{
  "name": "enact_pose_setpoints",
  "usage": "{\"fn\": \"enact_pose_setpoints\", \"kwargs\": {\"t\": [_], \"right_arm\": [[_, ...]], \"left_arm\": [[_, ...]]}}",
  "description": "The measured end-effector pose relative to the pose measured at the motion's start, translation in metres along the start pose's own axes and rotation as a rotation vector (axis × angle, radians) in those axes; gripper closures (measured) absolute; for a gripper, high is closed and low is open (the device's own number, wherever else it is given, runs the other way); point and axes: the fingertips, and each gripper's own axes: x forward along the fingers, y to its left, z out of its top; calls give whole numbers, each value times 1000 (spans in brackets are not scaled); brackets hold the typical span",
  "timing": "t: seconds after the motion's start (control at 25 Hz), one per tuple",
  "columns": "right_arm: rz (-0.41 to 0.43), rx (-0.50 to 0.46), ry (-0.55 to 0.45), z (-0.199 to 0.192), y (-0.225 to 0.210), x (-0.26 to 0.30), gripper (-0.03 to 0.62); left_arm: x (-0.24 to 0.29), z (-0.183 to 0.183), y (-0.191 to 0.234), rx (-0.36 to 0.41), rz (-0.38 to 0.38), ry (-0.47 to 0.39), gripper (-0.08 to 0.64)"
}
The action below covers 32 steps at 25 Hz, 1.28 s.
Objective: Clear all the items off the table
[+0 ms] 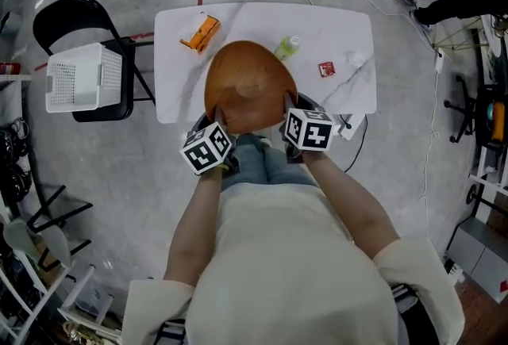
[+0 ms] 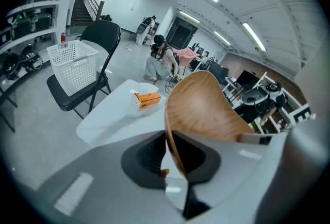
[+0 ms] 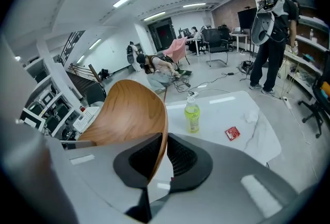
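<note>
1. A white basket sits on a black chair to the left, well apart from the table; likely the drop spot.
2. The left gripper is clenched on the wooden bowl at its near left rim.
3. An orange box lies beyond.
4. The bowl hangs tilted over the table's near edge, its long axis running away from the person.
5. The right gripper clamps the near right rim, so both hands share the bowl.
6. A green bottle, a red packet and perhaps a crumpled tissue remain on the table, none in the way.
</note>
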Motion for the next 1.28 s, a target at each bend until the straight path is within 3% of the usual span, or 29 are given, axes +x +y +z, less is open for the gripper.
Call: {"fn": "enact_pose_setpoints", "kwargs": {"t": [0.52,0.84,1.28], "right_arm": [[72,-108,-61,-4,10,-48,565],[160,-208,-78,-15,39,-62,565],[262,-309,-72,-20,97,-64,563]], "left_arm": [[-60,-23,-11,-77,41,-128,523],[-99,-45,9,-146,97,-217,523],[-142,-44,49,-221,178,-305,523]]}}
